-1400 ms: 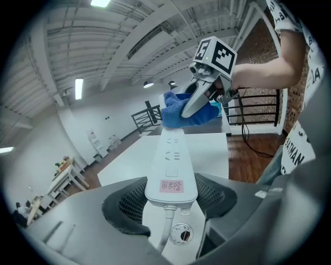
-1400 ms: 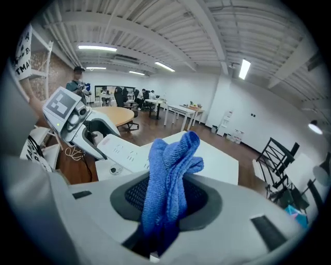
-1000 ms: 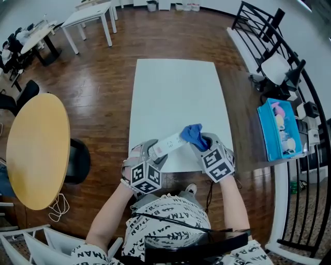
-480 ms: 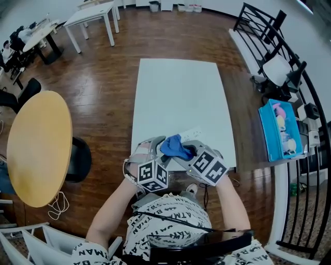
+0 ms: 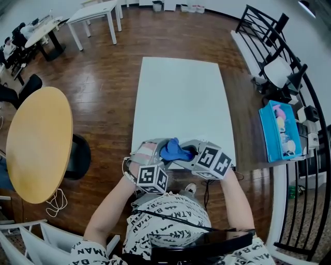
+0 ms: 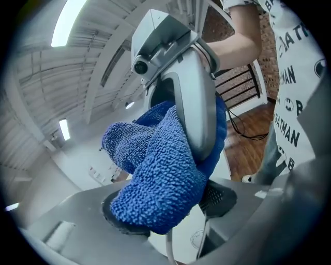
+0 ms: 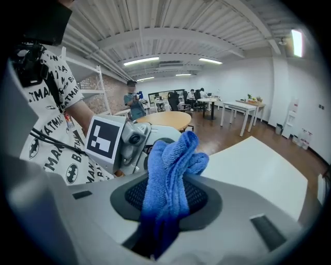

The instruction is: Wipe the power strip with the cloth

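In the head view my two grippers meet over the near edge of the white table [image 5: 178, 93]. The blue cloth [image 5: 173, 150] is bunched between them. My right gripper [image 5: 189, 153] is shut on the cloth [image 7: 170, 171], which sticks up out of its jaws. My left gripper [image 5: 159, 150] is shut on the white power strip [image 6: 189, 235], of which only a small pale stretch with a thin cable shows between its pads. The cloth [image 6: 155, 176] lies on that strip, pressed close against the left jaws. In the head view the strip is hidden under the cloth and the grippers.
A round yellow table [image 5: 36, 142] stands to the left, with a dark chair beside it. A blue bin [image 5: 279, 129] and a black railing [image 5: 305, 103] are at the right. Small white tables [image 5: 95, 15] stand far off on the wood floor.
The right gripper has carried the cloth leftward along the strip, up against the left gripper. The strip, plainly visible a second ago, is now covered.
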### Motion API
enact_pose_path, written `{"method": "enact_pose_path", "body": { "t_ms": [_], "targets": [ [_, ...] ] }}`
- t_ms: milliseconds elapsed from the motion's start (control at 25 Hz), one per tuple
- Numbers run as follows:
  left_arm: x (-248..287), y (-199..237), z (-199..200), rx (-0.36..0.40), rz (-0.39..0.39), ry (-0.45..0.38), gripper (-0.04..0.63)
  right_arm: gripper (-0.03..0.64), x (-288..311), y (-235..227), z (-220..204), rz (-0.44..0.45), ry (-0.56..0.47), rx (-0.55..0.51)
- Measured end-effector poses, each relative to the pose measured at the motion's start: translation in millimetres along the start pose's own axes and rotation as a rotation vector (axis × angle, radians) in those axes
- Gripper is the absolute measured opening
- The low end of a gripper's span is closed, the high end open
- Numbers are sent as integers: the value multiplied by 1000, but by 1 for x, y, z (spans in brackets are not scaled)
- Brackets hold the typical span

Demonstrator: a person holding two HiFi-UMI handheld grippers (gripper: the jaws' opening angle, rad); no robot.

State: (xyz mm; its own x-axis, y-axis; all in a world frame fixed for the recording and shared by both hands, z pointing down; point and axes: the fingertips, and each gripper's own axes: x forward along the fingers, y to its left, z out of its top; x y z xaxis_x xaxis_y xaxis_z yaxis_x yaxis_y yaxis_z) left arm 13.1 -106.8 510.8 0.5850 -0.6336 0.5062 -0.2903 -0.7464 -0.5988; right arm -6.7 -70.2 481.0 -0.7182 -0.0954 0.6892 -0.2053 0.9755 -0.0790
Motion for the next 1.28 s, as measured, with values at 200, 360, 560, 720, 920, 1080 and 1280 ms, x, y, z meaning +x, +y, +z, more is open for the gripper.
{"method": "enact_pose_path", "body": {
  "t_ms": [200,360,560,720,920,1080,1280],
  "targets": [
    [0,0,-4,4,1,27,284,137,1,-6,-5,-87,72,-30],
    [-5,5,-5,-28,16,25,284,137,-11,-12,-7,-167,102,-30],
    [-10,7,-8,-57,23,11,284,137,-34,-34,-28,-292,149,-15],
    [-15,8,-10,-69,23,0,284,137,-60,-59,-51,-391,171,35],
    [-20,6,-10,-86,20,-14,283,137,-92,-88,-88,-494,210,90],
    [-19,7,-10,-125,19,-23,283,135,-112,-104,-106,-561,213,139],
    [-11,25,-26,-325,57,-12,282,135,-120,-97,-97,-615,69,213]
  ]
}}
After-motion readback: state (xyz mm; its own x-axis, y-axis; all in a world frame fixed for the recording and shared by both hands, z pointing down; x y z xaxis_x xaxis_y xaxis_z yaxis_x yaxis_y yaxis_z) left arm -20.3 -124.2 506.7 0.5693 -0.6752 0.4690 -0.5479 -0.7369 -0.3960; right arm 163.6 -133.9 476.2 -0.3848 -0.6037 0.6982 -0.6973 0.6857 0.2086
